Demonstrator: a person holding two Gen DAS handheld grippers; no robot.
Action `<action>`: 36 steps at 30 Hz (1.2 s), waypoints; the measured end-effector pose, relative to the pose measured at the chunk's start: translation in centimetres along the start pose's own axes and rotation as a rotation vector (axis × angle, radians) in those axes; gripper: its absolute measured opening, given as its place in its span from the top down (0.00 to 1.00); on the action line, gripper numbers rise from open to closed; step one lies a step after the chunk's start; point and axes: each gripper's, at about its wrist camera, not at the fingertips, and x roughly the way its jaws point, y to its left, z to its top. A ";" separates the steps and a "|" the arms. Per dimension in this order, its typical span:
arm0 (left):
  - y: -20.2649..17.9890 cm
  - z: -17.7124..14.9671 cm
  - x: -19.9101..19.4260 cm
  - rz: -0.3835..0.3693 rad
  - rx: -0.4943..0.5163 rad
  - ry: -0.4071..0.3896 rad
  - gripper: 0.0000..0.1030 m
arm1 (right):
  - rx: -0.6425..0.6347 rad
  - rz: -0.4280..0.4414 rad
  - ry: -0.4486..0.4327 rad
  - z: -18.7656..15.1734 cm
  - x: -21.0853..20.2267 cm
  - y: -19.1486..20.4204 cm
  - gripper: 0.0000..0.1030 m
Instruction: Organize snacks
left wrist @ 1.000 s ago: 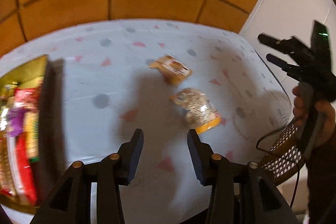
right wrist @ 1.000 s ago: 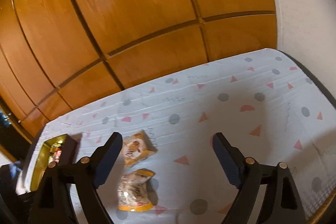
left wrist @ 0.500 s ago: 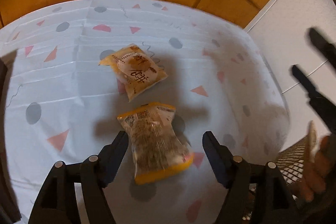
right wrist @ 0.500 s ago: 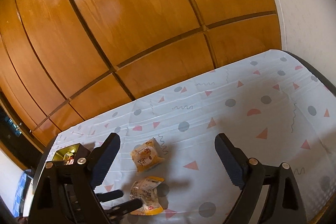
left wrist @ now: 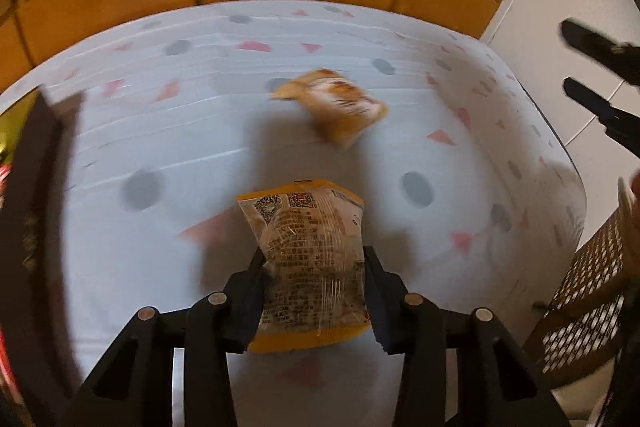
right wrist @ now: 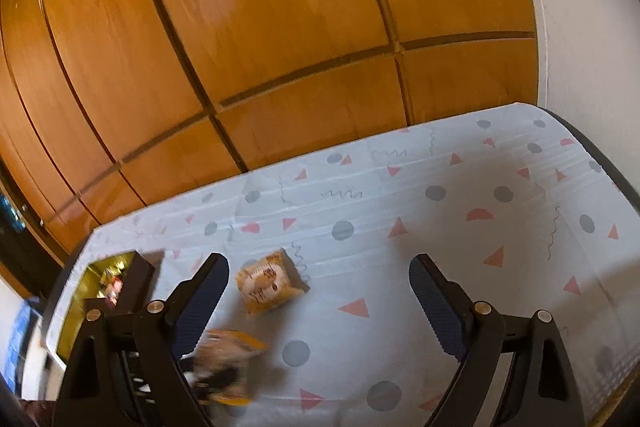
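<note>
My left gripper (left wrist: 314, 267) is shut on a clear snack packet with a yellow edge (left wrist: 310, 259) and holds it above the table; the same packet shows blurred in the right wrist view (right wrist: 226, 359). A second orange snack packet (left wrist: 334, 103) lies flat on the patterned tablecloth beyond it, also in the right wrist view (right wrist: 268, 281). My right gripper (right wrist: 320, 291) is open and empty, held high above the table; its fingers (left wrist: 592, 75) show at the right edge of the left wrist view.
A dark box full of snacks (right wrist: 104, 283) stands at the table's left end, seen also in the left wrist view (left wrist: 24, 187). A woven basket (left wrist: 588, 307) sits off the table's right edge. Wooden panels rise behind the tablecloth (right wrist: 440, 227).
My left gripper has closed on the yellow-edged packet and lifted it off the cloth. The right gripper has stayed open above the table.
</note>
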 end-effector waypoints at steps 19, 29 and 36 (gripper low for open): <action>4.2 -3.8 -1.6 -0.068 -0.067 -0.122 0.55 | -0.326 0.023 0.473 -1.0 15.0 9.6 0.10; 3.8 -3.9 -1.5 -0.045 -0.073 -0.138 0.54 | -0.402 -0.061 0.520 -2.2 20.6 10.1 0.42; 3.7 -4.2 -1.7 -0.044 -0.073 -0.152 0.54 | -0.363 -0.063 0.555 -5.3 16.8 10.2 0.40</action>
